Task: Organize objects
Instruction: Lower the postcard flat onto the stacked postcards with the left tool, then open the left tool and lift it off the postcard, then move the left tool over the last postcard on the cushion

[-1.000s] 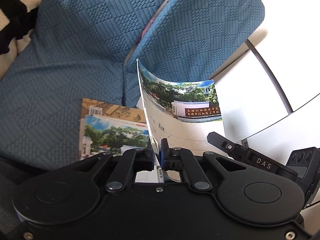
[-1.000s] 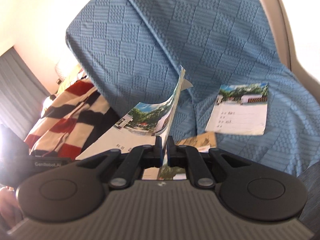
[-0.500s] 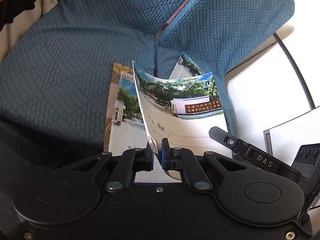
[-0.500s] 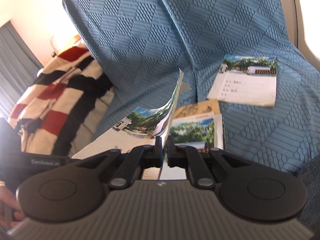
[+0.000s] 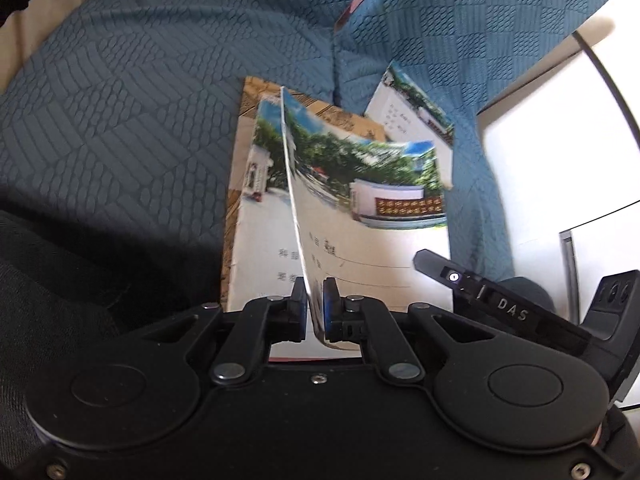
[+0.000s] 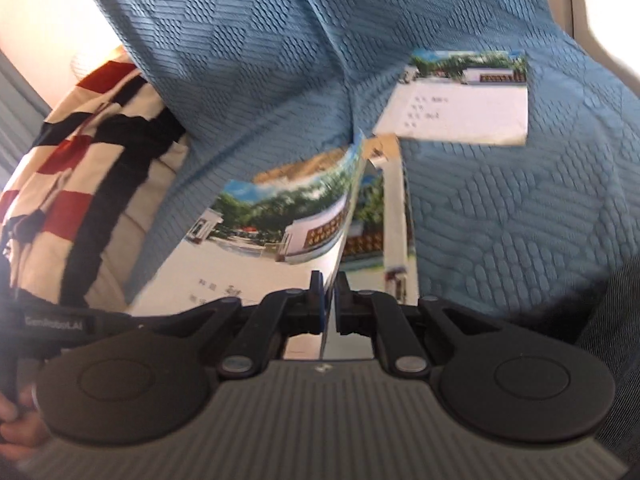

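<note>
A thin notebook (image 5: 372, 236) with a photo cover of trees and a gate hangs curved between both grippers. My left gripper (image 5: 315, 292) is shut on its near edge, and the sheet bends off to the right. My right gripper (image 6: 329, 284) is shut on the same notebook (image 6: 260, 248), which spreads to the left in that view. Right under it lies a like notebook (image 5: 260, 220) on top of a brown-covered book (image 5: 250, 92). A third notebook (image 6: 460, 108) lies flat farther back on the cushion.
Everything rests on a sofa with a blue textured cover (image 5: 120, 100). A red, black and cream striped cloth (image 6: 80, 152) lies at the left in the right wrist view. A white surface (image 5: 540, 180) borders the sofa on the right. A hand (image 6: 16, 420) shows at the lower left.
Both grippers have come down with the notebook still pinched between them. The stack on the cushion now sits closer and directly beneath the held notebook.
</note>
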`<state>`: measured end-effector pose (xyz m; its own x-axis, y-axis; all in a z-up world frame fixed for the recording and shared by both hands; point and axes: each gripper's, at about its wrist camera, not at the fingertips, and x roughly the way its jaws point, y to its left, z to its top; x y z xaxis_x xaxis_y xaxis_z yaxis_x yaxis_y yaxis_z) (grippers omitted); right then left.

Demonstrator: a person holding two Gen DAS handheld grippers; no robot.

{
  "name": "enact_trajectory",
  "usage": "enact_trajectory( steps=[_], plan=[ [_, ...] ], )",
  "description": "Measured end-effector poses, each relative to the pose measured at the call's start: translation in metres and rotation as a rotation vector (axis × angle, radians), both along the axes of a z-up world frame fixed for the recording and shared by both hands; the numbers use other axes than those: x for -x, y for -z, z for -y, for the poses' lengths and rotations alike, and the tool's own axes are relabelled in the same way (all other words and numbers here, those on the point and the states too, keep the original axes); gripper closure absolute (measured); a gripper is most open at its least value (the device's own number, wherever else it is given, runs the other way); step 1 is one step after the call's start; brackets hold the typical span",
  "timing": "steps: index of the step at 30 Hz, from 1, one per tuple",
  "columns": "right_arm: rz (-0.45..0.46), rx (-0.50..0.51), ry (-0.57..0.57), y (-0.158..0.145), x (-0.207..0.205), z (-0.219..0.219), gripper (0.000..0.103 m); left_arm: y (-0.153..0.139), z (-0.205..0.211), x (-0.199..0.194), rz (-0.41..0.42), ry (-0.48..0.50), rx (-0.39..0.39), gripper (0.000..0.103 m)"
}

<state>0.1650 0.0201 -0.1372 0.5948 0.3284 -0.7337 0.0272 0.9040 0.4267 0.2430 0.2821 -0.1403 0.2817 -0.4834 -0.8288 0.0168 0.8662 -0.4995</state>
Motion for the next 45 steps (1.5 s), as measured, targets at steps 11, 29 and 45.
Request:
enact_trajectory(
  steps=[11,29,45],
  plan=[
    [-0.038,0.016,0.01,0.007,-0.002,0.002,0.09,0.002,0.001,0.002,-0.013,-0.002,-0.021,0.096],
    [-0.003,0.017,0.06,-0.026,0.005,0.016,0.039,-0.054,-0.009,0.011,0.107,-0.062,0.016,0.072],
    [0.245,0.201,0.157,-0.11,0.043,0.047,0.036,-0.122,0.06,0.014,0.324,0.04,-0.05,0.072]
  ],
)
